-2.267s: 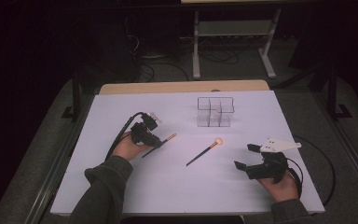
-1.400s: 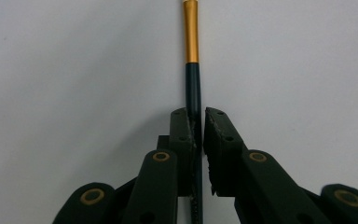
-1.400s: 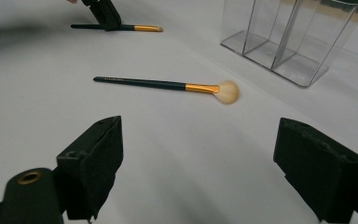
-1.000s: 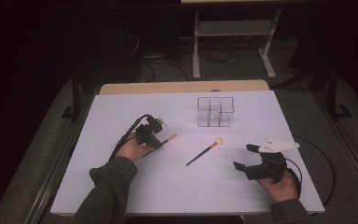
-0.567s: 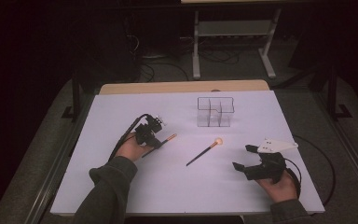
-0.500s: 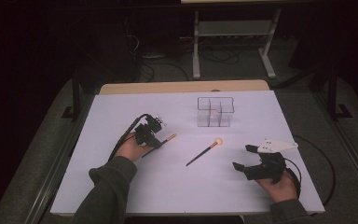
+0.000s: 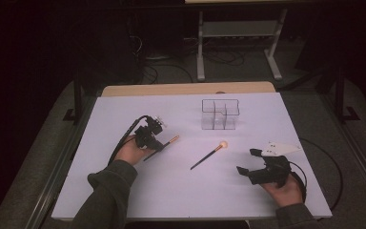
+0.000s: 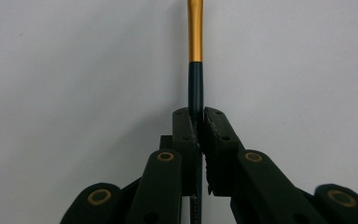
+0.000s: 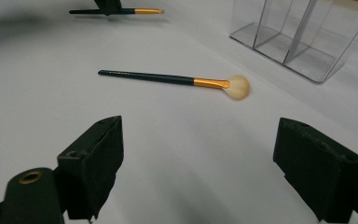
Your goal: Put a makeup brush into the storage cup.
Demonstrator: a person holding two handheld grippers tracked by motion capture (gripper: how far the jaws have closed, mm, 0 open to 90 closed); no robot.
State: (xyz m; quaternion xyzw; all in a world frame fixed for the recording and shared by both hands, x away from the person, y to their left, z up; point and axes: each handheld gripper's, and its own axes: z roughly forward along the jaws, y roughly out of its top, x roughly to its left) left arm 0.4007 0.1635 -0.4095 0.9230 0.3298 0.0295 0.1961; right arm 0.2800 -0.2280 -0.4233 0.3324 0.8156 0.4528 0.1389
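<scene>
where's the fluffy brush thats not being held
In the high view the loose brush lies mid-table, below the clear organizer, between the left gripper and the right gripper.

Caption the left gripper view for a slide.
Left claw shut on a slim brush handle, black with a gold ferrule, over the white table.

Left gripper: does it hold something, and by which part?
Yes. The left gripper is shut on a thin brush, gripping its dark handle just below the gold ferrule.
</scene>
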